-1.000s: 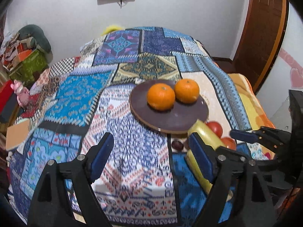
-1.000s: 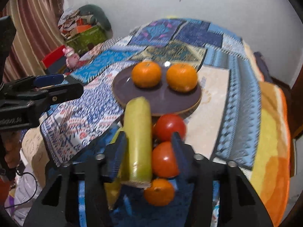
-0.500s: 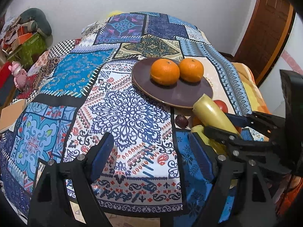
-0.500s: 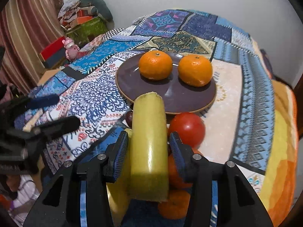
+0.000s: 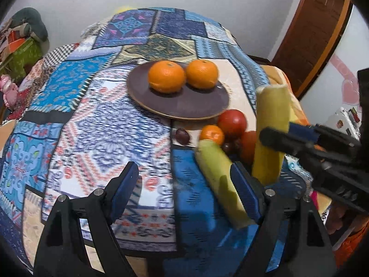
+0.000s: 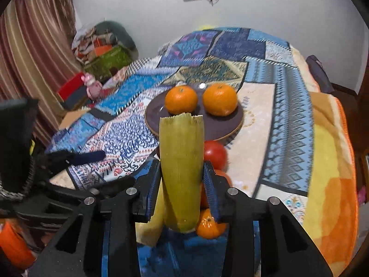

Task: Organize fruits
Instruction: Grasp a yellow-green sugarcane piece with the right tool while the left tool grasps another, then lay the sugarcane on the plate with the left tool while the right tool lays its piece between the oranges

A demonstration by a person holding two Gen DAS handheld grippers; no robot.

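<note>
— How is the husked corn cob (image 6: 181, 175) held?

— It is clamped upright between the jaws of the right gripper (image 6: 182, 191), lifted clear of the fruit pile just in front of the brown plate (image 6: 233, 127), presumably for carrying there.

— And the left gripper (image 5: 184, 191)?

— Its jaws are spread wide with nothing gripped. A second cob (image 5: 219, 180) is left lying nearer than the plate, likely to be taken afterwards.

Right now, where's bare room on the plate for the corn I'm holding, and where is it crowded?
The plate is bare across its near half, in front of the two oranges at the back. Just off the near rim it is crowded: tomatoes, a small orange, grapes and a second corn. The right tool grips the corn.
</note>
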